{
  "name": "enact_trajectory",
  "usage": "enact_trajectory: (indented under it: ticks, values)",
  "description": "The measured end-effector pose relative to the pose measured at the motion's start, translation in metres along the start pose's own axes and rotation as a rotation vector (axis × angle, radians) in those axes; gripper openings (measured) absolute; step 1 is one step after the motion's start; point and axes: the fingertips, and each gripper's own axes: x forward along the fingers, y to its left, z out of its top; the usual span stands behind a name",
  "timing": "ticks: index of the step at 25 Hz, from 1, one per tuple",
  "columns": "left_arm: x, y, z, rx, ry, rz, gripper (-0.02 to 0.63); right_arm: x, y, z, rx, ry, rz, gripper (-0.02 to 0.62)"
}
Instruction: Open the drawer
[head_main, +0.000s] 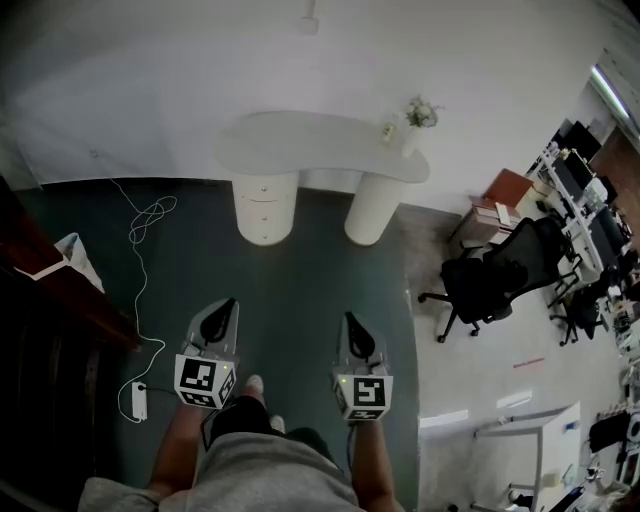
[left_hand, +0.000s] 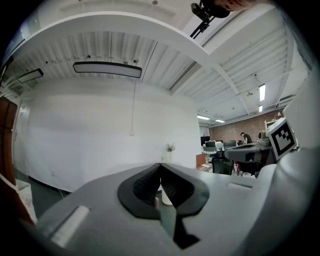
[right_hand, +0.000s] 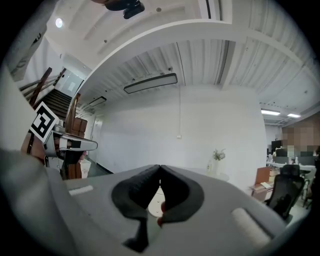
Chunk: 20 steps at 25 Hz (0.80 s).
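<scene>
Person stands, both forearms pushed forward side by side, grippers level and pointing to 12 o'clock. In the head view the left gripper (head_main: 228, 306) and right gripper (head_main: 350, 320) run roughly parallel, with a gap between them and the marker cubes nearest the body.

Left gripper (left_hand: 160, 168): jaw tips meet, fully closed, nothing held. Right gripper (right_hand: 160, 168): same, tips pressed together, empty.

The white desk (head_main: 320, 140) sits at 12 o'clock, well apart from both grippers. The drawer pedestal (head_main: 265, 208) is its left leg, roughly 12 o'clock from the left gripper and 11 o'clock from the right. Drawer fronts look flush, so closed. The pedestal also peeks through under the right jaws (right_hand: 156, 200).

A vase (head_main: 418, 115) stands on the desk's right end. There's an office chair (head_main: 500, 272) at 3 o'clock, and a white cable (head_main: 148, 215) on the floor at 10 o'clock.
</scene>
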Motion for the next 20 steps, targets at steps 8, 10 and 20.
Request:
enact_trajectory:
  ticks: [8, 10, 20]
  values:
    - [0.051, 0.005, -0.009, -0.01, 0.026, -0.018, 0.01, 0.034, -0.028, -0.012, 0.008, 0.025, -0.029, 0.003]
    - [0.072, 0.007, -0.012, -0.014, 0.027, -0.029, 0.009, 0.049, -0.039, -0.015, 0.006, 0.029, -0.036, 0.003]
    - [0.213, 0.038, -0.007, -0.027, 0.034, -0.045, 0.011, 0.172, -0.106, -0.015, 0.0, 0.044, -0.05, 0.003]
